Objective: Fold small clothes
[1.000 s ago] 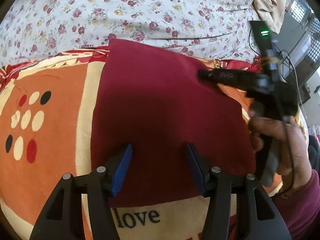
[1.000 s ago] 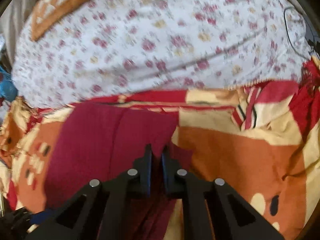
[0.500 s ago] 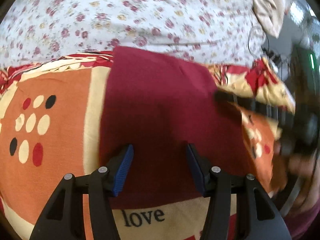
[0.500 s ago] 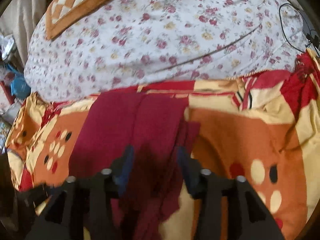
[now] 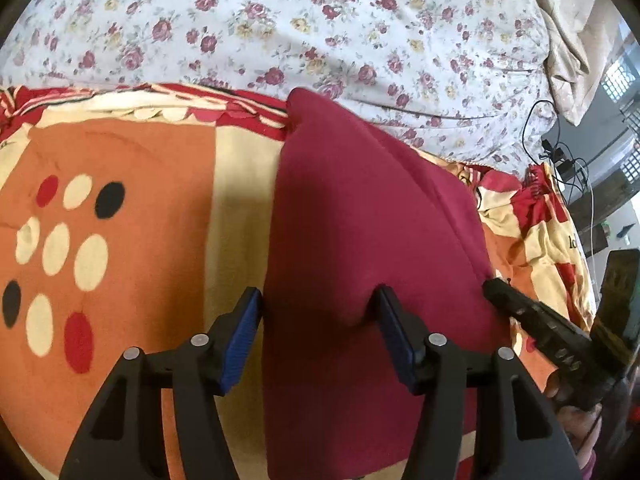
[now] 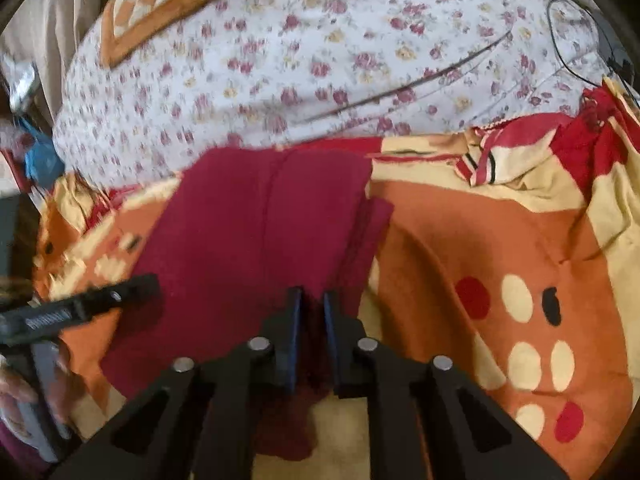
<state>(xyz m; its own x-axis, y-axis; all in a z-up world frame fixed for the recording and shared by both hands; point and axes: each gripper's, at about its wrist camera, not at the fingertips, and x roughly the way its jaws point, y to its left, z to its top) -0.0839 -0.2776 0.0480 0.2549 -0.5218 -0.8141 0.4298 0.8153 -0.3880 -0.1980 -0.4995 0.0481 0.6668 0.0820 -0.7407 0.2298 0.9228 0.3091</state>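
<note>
A maroon garment (image 5: pixel 360 208) lies folded on an orange, cream and red blanket (image 5: pixel 132 208). My left gripper (image 5: pixel 316 320) is open, its blue pads astride the garment's near part, which bulges up between them. My right gripper (image 6: pixel 312 312) is shut on the garment's near right edge (image 6: pixel 316 380); the maroon cloth (image 6: pixel 256 232) spreads out ahead of it. The right gripper also shows at the right of the left wrist view (image 5: pixel 496 292), touching the garment's right edge. The left gripper's finger (image 6: pixel 132 288) shows at the left of the right wrist view.
A white floral bedsheet (image 5: pixel 320 28) covers the bed beyond the blanket. An orange checked cushion (image 6: pixel 160 4) lies at the far left. Black cables (image 5: pixel 560 152) and a beige curtain (image 5: pixel 568 40) are at the right. A blue item (image 6: pixel 40 156) sits off the bed's left side.
My right gripper opened half a second ago and has now shut on the garment's near right edge. The garment now looks narrower and raised. The left gripper stays open.
</note>
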